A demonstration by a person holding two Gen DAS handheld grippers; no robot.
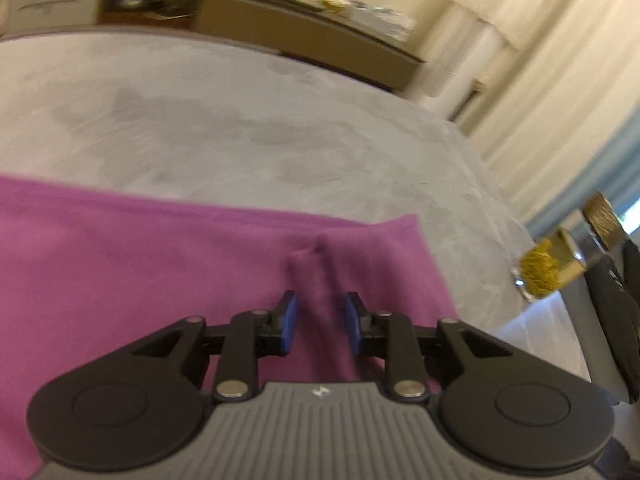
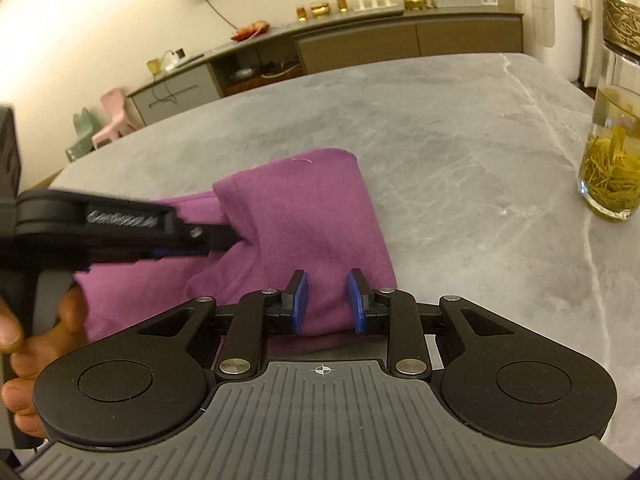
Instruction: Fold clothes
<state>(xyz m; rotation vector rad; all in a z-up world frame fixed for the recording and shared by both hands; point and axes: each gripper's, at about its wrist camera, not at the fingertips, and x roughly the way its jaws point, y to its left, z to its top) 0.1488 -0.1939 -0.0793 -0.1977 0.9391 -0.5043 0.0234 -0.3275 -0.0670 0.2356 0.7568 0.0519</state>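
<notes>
Straddling a raised pleat of the purple garment (image 1: pixel 120 280), the left gripper (image 1: pixel 321 314) stands part-spread, pads not pressing. The right gripper (image 2: pixel 327 300), likewise part-spread, sits over the near folded edge on the grey surface (image 2: pixel 460 140); the cloth runs away leftward.

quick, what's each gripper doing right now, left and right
Left gripper: jaws open, astride a raised fold of the purple garment.
Right gripper: jaws open over it, gripping nothing.

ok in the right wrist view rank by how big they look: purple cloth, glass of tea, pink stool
1. purple cloth
2. glass of tea, cut off by the frame edge
3. pink stool

The stool stands far behind the table, so it only looks smallest.
</notes>
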